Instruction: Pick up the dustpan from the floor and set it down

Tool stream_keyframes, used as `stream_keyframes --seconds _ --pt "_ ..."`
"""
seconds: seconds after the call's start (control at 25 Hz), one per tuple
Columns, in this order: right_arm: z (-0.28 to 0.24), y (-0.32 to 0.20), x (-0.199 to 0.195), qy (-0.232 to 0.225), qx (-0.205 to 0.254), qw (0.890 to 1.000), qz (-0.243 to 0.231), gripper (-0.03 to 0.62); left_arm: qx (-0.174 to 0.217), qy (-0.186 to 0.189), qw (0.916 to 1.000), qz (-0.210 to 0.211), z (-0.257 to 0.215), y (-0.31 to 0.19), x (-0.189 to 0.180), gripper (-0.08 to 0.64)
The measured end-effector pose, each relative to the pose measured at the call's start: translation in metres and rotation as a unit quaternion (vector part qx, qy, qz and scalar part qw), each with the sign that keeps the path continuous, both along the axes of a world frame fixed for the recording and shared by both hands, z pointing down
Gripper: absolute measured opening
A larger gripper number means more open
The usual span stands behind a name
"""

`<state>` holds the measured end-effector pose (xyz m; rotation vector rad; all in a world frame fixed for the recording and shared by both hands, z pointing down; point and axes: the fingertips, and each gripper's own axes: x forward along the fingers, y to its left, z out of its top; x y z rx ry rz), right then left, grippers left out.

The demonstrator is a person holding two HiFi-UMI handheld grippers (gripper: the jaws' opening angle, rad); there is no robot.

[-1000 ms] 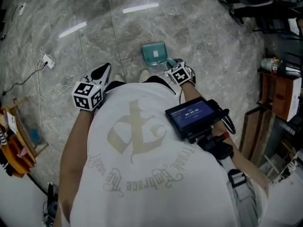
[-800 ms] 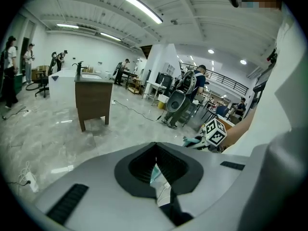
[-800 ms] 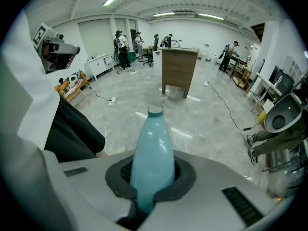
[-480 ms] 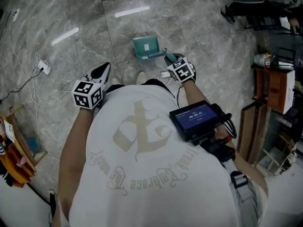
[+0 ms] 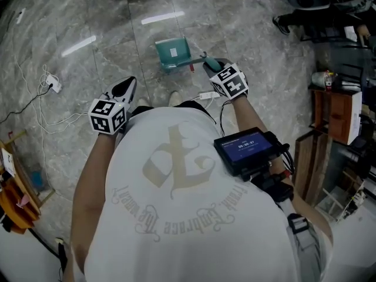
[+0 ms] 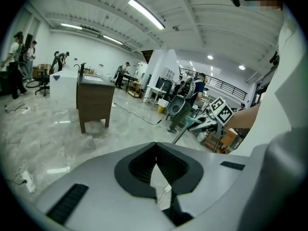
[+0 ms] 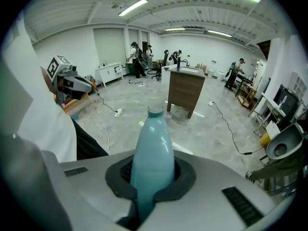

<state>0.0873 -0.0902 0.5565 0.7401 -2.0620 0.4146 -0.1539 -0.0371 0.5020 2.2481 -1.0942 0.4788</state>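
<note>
The teal dustpan [image 5: 172,53] hangs a little above the marble floor in the head view, its pan pointing away from me. My right gripper [image 5: 212,69] is shut on its handle. In the right gripper view the teal handle [image 7: 151,153] stands up between the closed pads, and the pan itself is hidden. My left gripper [image 5: 125,89] is held near my left side, apart from the dustpan. In the left gripper view its pads [image 6: 144,165] meet with nothing between them.
A white power strip [image 5: 54,86] with loose cables lies on the floor at the left. A wooden cabinet [image 5: 336,107] and dark chair bases [image 5: 311,4] stand at the right. A screen [image 5: 247,147] hangs at my chest. A wooden desk [image 6: 94,102] stands ahead in the left gripper view.
My right gripper has risen with the dustpan, which has left the floor and drifted up and left in the head view. The left gripper has shifted only slightly.
</note>
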Motion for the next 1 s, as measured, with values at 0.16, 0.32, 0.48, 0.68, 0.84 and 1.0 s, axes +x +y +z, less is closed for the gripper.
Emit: stream_keyframes --seconds 0.16,0.32,0.48,0.68,0.84,1.0 --pt "-0.022 -0.007 -0.016 -0.005 0.013 1.0 -0.018 0.026 0.005 0.002 1.0 -0.007 -0.002 -0.002 -0.005 0.012" --pt "-0.045 -0.011 -0.029 -0.014 0.029 0.999 -0.038 0.026 0.012 0.005 0.9998 -0.011 -0.006 -0.005 -0.006 0.012" --pt "-0.065 -0.015 -0.042 -0.028 0.042 0.997 -0.052 0.026 0.017 0.007 0.9997 -0.015 -0.008 -0.007 -0.007 0.012" --pt "-0.086 -0.015 -0.052 -0.046 0.052 0.995 -0.066 0.026 0.02 0.011 0.9995 -0.02 -0.011 -0.008 -0.004 0.012" --pt "-0.101 -0.012 -0.056 -0.06 0.059 0.994 -0.069 0.025 0.029 0.016 0.9995 -0.001 -0.018 -0.005 0.007 0.012" --pt "-0.105 -0.007 -0.057 -0.071 0.059 0.994 -0.063 0.025 0.03 0.014 0.9992 0.022 -0.018 0.001 0.014 0.011"
